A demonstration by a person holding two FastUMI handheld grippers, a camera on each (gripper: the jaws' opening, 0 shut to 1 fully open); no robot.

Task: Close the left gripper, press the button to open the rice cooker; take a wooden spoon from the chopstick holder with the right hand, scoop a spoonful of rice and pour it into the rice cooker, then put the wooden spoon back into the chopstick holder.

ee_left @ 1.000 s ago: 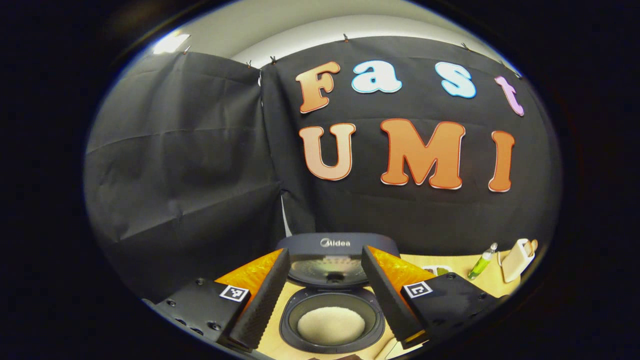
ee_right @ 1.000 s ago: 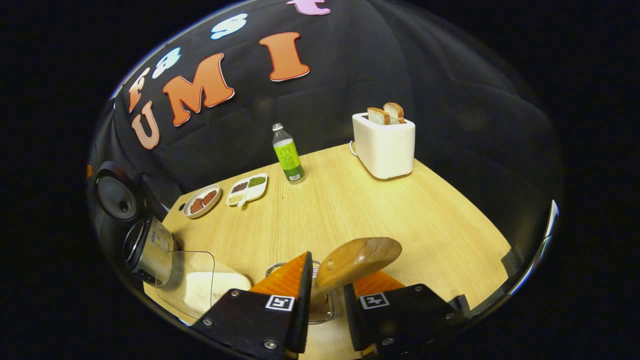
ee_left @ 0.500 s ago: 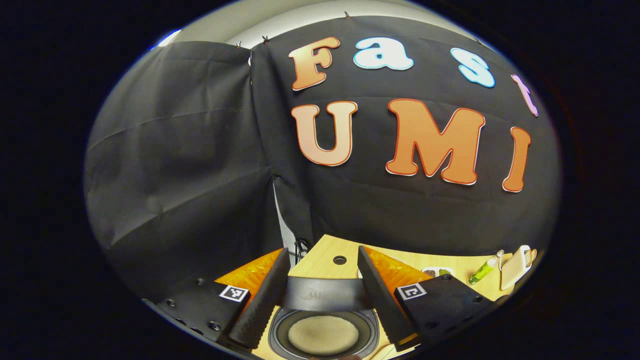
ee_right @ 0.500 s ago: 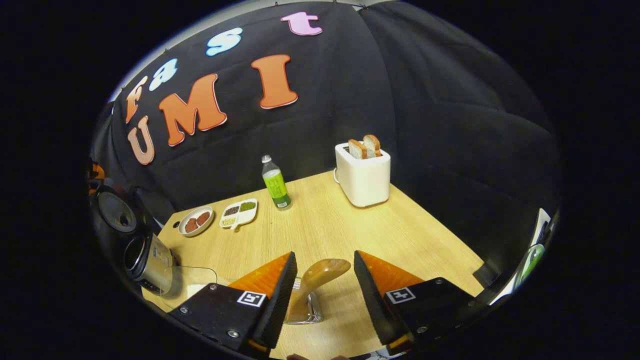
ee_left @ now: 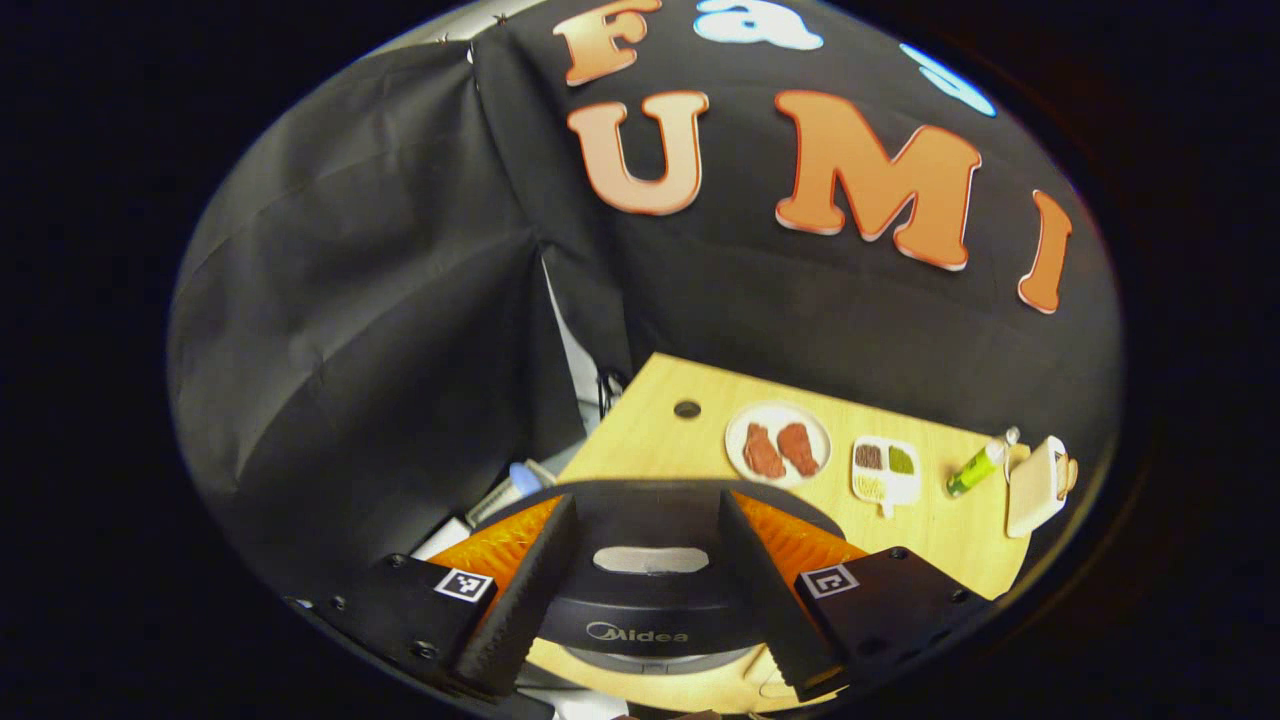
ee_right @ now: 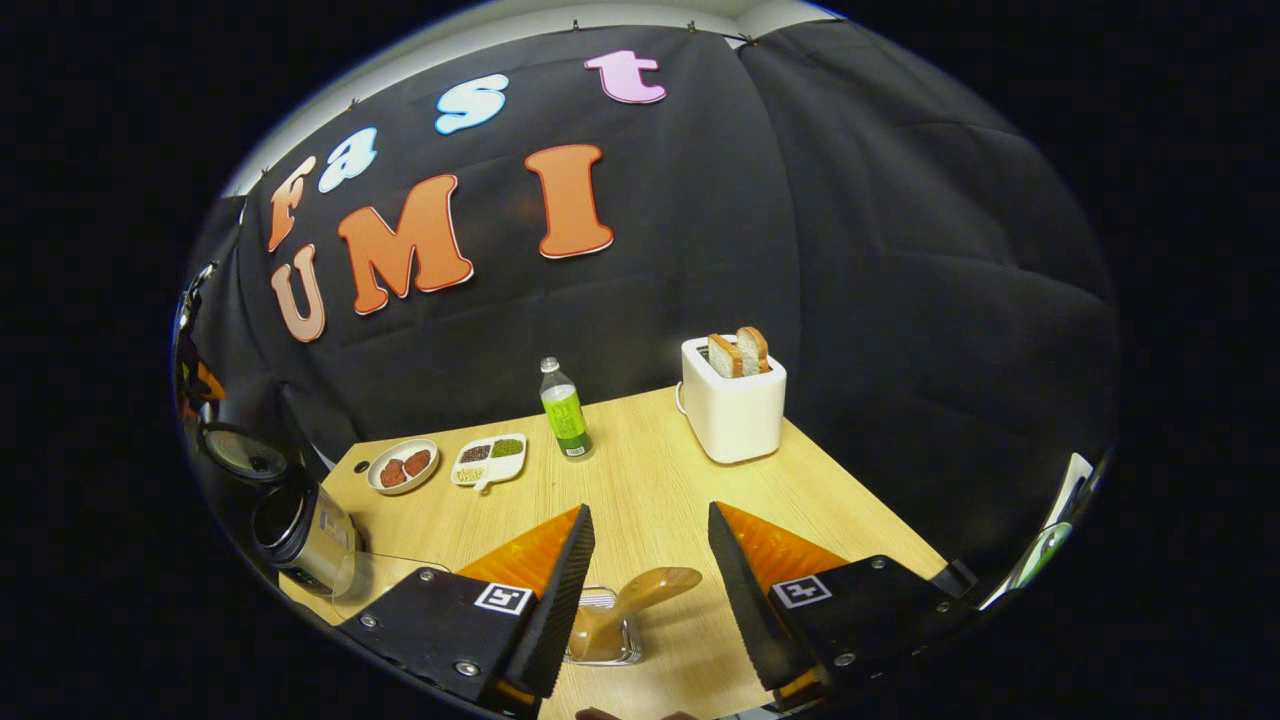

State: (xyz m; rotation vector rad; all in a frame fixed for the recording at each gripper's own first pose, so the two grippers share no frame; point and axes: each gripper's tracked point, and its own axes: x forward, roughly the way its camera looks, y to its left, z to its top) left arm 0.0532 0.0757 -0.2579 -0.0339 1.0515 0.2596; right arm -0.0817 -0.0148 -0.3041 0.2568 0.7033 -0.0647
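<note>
we see the left gripper [ee_left: 640,585] wide apart, low in the frame, over the rice cooker [ee_left: 640,620], whose lid is down. our right gripper [ee_right: 645,590] is apart too, above the wooden spoon [ee_right: 640,592] in the chopstick holder [ee_right: 603,640] on the worktop [ee_right: 660,480]

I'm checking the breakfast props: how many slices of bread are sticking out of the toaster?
2. Both stand side by side in the white toaster at the table's far edge: the left slice and the right slice. Any others sunk inside would be hidden.

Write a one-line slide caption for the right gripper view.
Open right gripper above the wooden spoon resting in the chopstick holder on the table.
</note>
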